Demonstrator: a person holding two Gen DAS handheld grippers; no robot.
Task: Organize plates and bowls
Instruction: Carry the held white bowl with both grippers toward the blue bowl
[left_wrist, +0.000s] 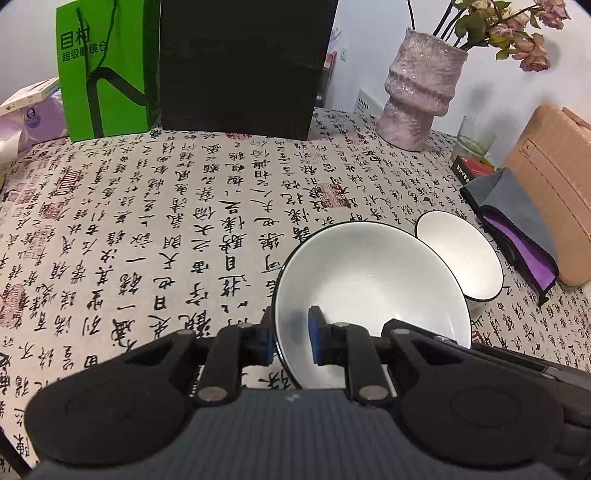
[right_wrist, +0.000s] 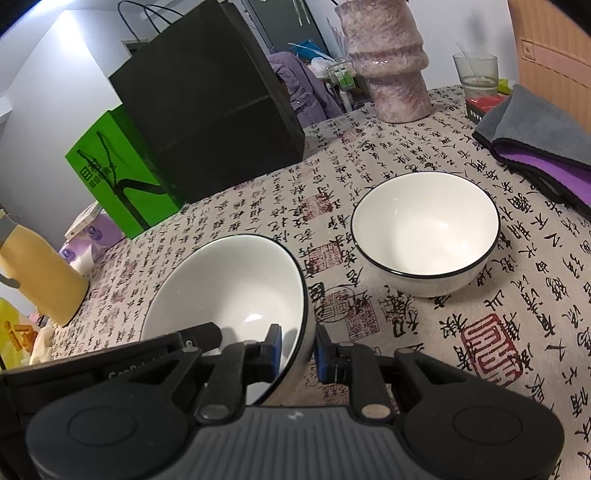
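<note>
A white bowl with a thin black rim (left_wrist: 369, 280) hangs tilted above the calligraphy tablecloth (left_wrist: 147, 221), held from both sides. My left gripper (left_wrist: 291, 336) is shut on its left wall, one blue pad inside and one outside. In the right wrist view the same bowl (right_wrist: 229, 288) has my right gripper (right_wrist: 298, 352) shut on its right wall. The other tool's black housing (right_wrist: 110, 362) shows at the bowl's far side. A second, matching bowl (right_wrist: 424, 229) stands upright on the cloth to the right, also seen as the far bowl (left_wrist: 461, 254).
A black paper bag (left_wrist: 240, 66) and a green bag (left_wrist: 107, 74) stand at the back. A pink vase (left_wrist: 417, 96), a glass (left_wrist: 474, 140), a grey-purple cloth (left_wrist: 517, 236) and a tan case (left_wrist: 554, 184) crowd the right. A yellow bottle (right_wrist: 40, 273) stands left.
</note>
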